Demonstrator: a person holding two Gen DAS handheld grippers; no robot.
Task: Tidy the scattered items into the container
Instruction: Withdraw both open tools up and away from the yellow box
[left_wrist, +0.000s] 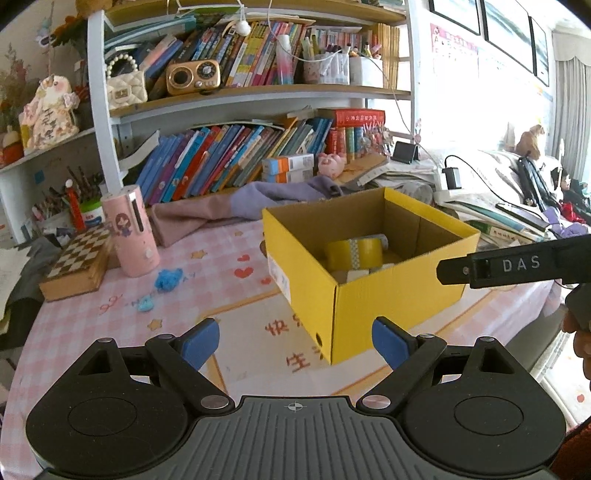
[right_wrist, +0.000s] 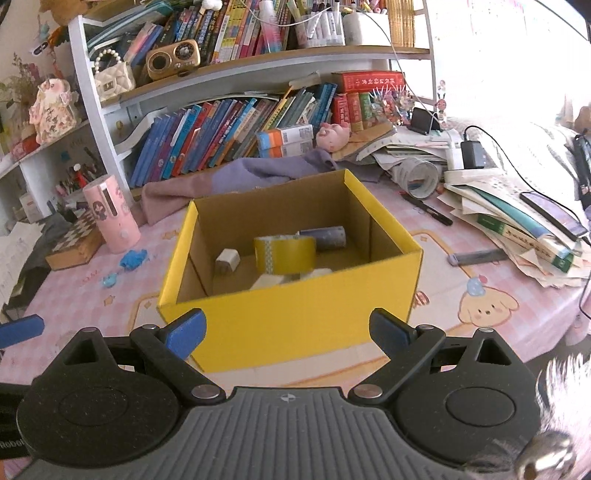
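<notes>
The yellow box (right_wrist: 288, 321) sits open on the pink table cloth (right_wrist: 461, 295), and both tongs hang near it with nothing in them. The left gripper (left_wrist: 291, 343) has its blue pads spread wide apart, and the box corner shows just past them at about 1 o'clock. The right gripper (right_wrist: 286, 334) is spread wide too, and the front wall of the box fills the gap between its pads without touching them. Inside the box lies a roll of yellow tape (right_wrist: 284, 254), with a small white block (right_wrist: 227, 260) at its 9 o'clock and a grey-blue roll (right_wrist: 325, 236) at its 1 o'clock. Out on the cloth, at 9 o'clock from the box, lie a fluffy blue thing (right_wrist: 133, 258) and a smaller light blue bit (right_wrist: 110, 280). A tall pink tube (right_wrist: 110, 218) stands up at 10 o'clock beside a checkered wooden box (right_wrist: 75, 242). A black pen (right_wrist: 428, 210) lies at 2 o'clock
</notes>
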